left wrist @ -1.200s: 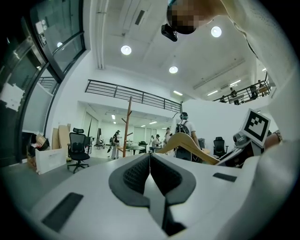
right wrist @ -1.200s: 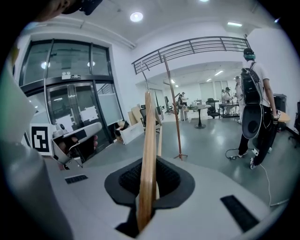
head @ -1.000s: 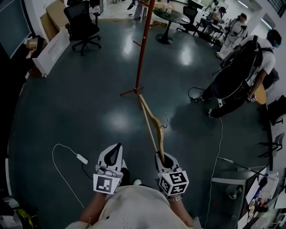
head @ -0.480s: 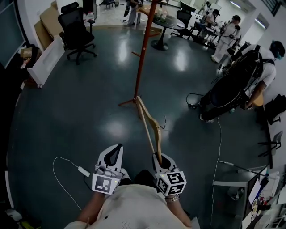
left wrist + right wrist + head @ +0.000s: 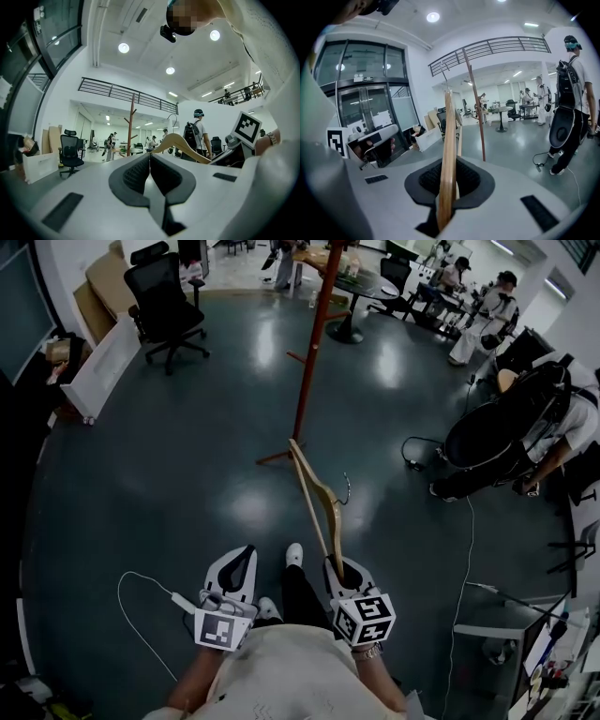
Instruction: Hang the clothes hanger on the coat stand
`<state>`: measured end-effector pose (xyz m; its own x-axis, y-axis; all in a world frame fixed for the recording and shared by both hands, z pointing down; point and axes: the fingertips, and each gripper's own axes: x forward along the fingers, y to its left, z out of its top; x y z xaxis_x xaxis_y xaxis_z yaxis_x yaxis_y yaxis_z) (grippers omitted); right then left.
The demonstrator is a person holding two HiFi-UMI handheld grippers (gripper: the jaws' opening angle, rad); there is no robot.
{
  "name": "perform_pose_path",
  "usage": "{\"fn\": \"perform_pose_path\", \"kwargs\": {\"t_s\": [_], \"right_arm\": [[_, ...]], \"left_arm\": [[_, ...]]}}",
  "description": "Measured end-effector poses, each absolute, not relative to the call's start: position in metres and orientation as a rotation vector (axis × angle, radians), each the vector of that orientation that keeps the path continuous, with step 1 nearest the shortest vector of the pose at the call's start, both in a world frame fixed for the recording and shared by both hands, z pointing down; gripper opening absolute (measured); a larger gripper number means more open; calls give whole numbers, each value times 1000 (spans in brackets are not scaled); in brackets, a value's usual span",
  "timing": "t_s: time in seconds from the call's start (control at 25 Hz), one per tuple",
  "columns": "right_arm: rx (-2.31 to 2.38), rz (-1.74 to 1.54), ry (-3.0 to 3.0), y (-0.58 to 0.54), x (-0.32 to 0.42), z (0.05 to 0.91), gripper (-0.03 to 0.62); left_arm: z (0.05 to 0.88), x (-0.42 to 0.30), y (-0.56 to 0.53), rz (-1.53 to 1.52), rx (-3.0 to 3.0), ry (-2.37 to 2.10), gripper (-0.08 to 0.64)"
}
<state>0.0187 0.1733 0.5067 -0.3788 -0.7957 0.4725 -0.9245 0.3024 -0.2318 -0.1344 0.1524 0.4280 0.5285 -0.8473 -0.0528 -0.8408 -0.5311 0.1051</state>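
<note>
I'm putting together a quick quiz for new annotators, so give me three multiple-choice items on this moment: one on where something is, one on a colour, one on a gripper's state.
1. Where is the coat stand?
A. Upright on the floor ahead of the person, beyond the hanger
B. Lying flat on a round table
C. Leaning against the office chair

2. What colour is the office chair?
A. White
B. Black
C. Red

3. What is the state of the right gripper?
A. Open and empty
B. Shut on a white cable
C. Shut on the hanger

Answers:
1 A: the head view shows its pole upright just past the hanger's far end, well apart from the chair.
2 B: its seat, back and base are all black.
3 C: the right gripper view shows the jaws closed on the hanger's wooden bar.
</note>
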Motion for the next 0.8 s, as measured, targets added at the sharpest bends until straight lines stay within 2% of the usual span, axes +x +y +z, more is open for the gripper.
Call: {"fn": "perform_pose_path", "kwargs": {"t_s": [0.44, 0.64, 0.8], "right_arm": [[1524, 721, -2319, 62, 32, 513, 48], [1477, 710, -2335, 2, 30, 512, 48], [1420, 693, -2364, -50, 42, 507, 48]], "left_arm": [[428, -133, 51, -86, 2664, -1569, 14], [422, -133, 1, -148, 2625, -1616, 14], [416, -115, -37, -105, 2621, -1682, 14]]}}
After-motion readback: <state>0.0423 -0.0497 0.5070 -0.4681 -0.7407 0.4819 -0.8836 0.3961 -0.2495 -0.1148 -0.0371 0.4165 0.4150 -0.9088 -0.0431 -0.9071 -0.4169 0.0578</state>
